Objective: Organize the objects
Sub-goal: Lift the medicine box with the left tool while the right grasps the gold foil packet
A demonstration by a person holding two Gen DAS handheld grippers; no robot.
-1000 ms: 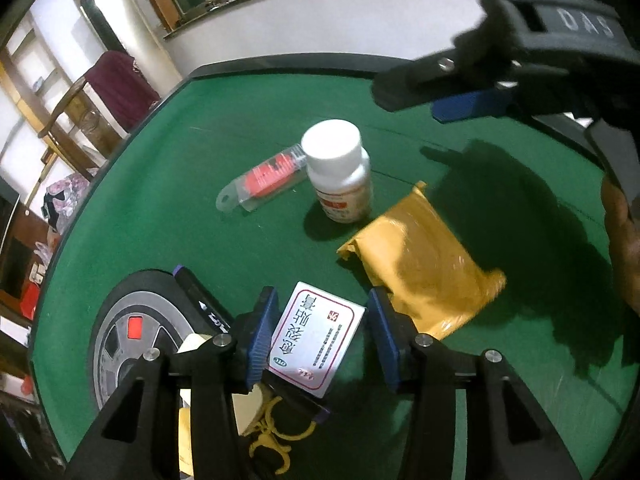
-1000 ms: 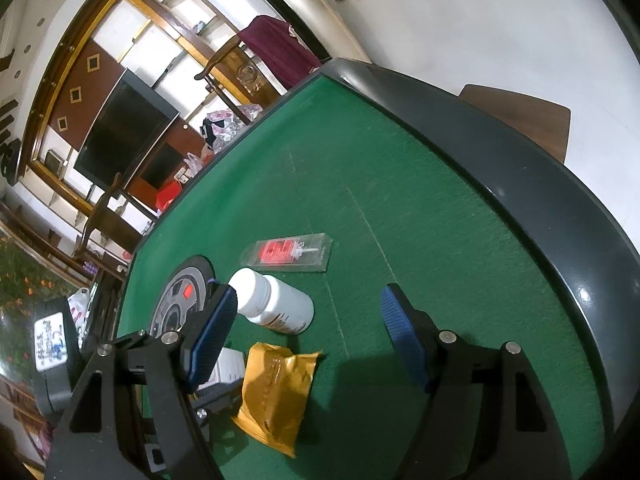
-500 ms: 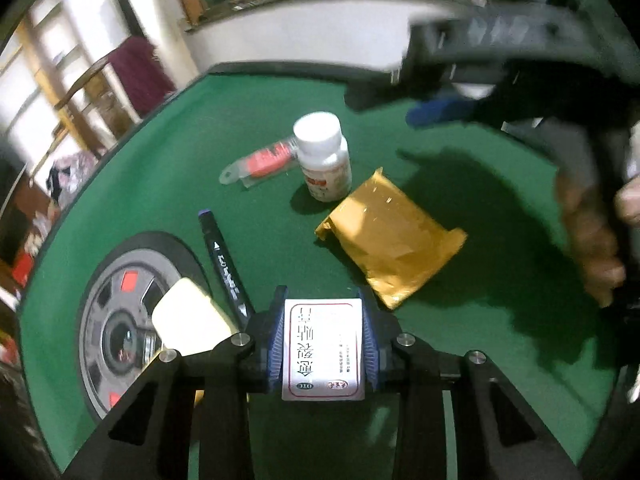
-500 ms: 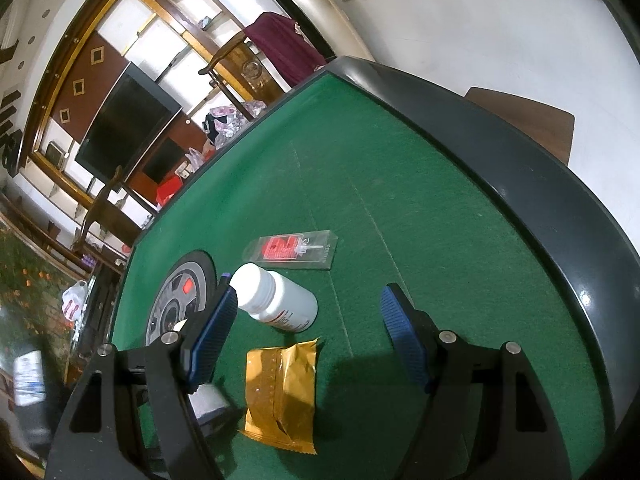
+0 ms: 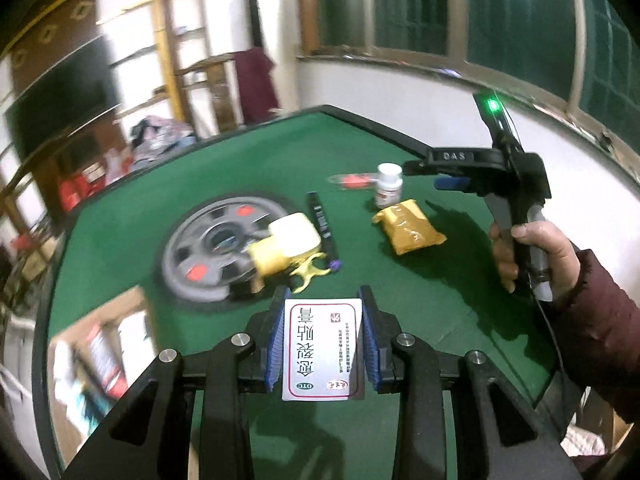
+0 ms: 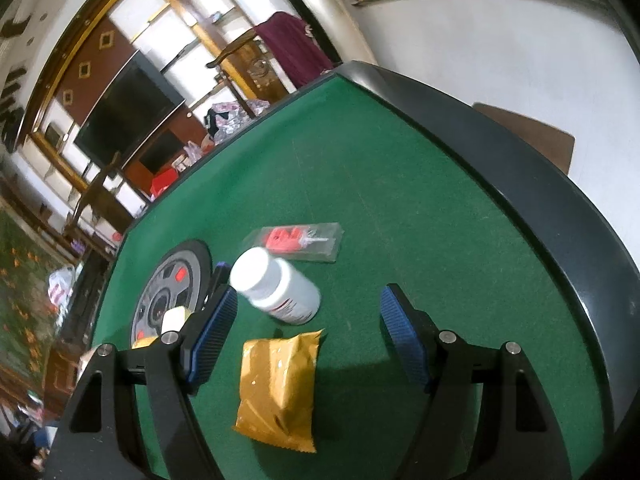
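Medicine box (image 5: 322,346), low centre of the frame, sits pinched by its side edges in the left gripper (image 5: 322,342), lifted off the green table (image 5: 160,196). Right gripper (image 6: 308,336) hangs wide open and empty above the yellow pouch (image 6: 278,388). That thin carton could twist loose if swung.

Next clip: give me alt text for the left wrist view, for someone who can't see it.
The left gripper is shut on a white medicine box, held above a green table. Beyond lie a yellow packet, a white bottle, a black marker and a wheel-shaped tray; at right, a hand holds the open right gripper.
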